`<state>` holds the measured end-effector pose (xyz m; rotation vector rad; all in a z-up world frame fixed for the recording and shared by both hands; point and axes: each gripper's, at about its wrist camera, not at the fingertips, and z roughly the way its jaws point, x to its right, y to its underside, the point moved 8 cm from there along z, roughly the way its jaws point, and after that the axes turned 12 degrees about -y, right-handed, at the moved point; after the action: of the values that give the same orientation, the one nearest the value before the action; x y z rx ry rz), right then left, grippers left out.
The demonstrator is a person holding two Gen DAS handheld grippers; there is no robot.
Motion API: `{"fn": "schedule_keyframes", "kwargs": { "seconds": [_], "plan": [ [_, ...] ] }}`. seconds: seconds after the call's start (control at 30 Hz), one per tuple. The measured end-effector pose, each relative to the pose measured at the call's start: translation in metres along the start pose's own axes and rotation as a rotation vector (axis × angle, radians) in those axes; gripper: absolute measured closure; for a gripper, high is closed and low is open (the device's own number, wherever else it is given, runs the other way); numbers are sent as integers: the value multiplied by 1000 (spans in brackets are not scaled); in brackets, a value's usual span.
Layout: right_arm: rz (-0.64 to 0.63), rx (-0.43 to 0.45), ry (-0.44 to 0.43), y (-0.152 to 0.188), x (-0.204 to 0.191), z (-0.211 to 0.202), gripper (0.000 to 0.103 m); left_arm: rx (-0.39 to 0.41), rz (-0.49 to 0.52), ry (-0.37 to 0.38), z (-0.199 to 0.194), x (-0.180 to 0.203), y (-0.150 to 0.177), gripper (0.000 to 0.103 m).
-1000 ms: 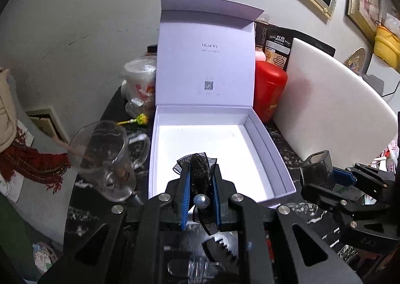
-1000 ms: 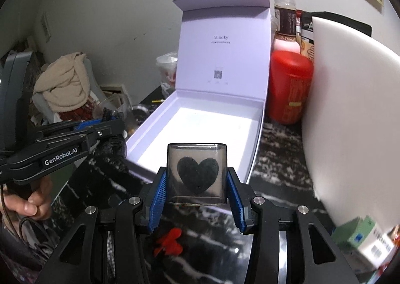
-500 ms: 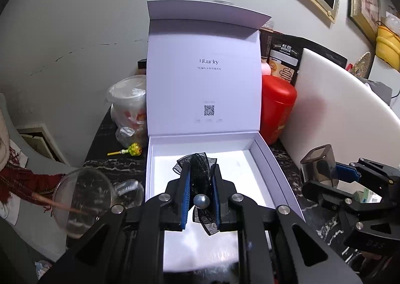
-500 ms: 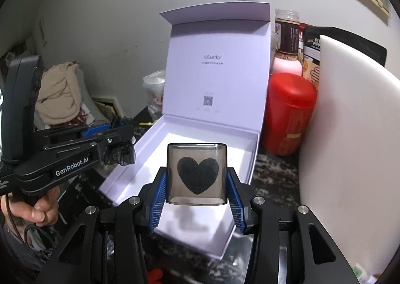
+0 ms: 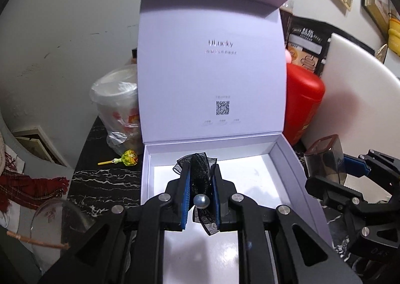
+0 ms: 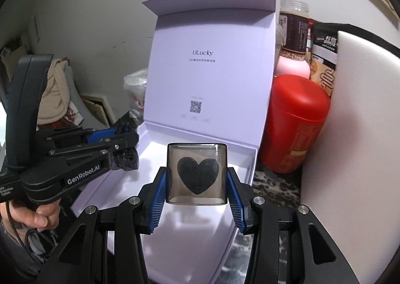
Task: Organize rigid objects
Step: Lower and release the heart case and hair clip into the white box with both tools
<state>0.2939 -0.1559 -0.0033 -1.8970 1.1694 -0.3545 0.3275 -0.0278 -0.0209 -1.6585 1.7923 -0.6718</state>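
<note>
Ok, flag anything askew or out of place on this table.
A yellow lollipop lies loose on the marble table left of the open white box, and a glass mug at lower left appears tipped. Nothing spilled.

gift box (image 5: 295, 159): pale lilac, dark lettering and a code square on the lid
bow (image 5: 198, 171): sheer black mesh with a silver bead
clear block (image 6: 197, 174): smoky grey with a black heart
left tongs (image 5: 199, 184): black, blue ribbed pads
right tongs (image 6: 197, 191): black, blue ribbed pads
canister (image 6: 297, 121): bright red, orange label strip
worktop (image 5: 105, 181): black with white marble veins
lollipop (image 5: 128, 157): yellow-green wrapper, yellow stick
board (image 6: 355, 134): plain white
</note>
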Motion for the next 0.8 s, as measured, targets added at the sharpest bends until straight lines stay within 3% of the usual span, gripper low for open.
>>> {"fn": "schedule_keyframes", "kwargs": {
  "seconds": [0.27,0.4,0.57,0.8],
  "plan": [
    [24,-35,9,2,16,22,58,-31,23,-11,27,7,1,88],
    [21,-41,26,2,20,27,57,-83,18,-34,37,7,4,86],
    [34,-27,37,0,25,25,38,-166,11,-84,54,3,13,83],
    [29,-33,57,-2,30,23,34,-214,-13,-98,66,-1,19,83]
  ]
}}
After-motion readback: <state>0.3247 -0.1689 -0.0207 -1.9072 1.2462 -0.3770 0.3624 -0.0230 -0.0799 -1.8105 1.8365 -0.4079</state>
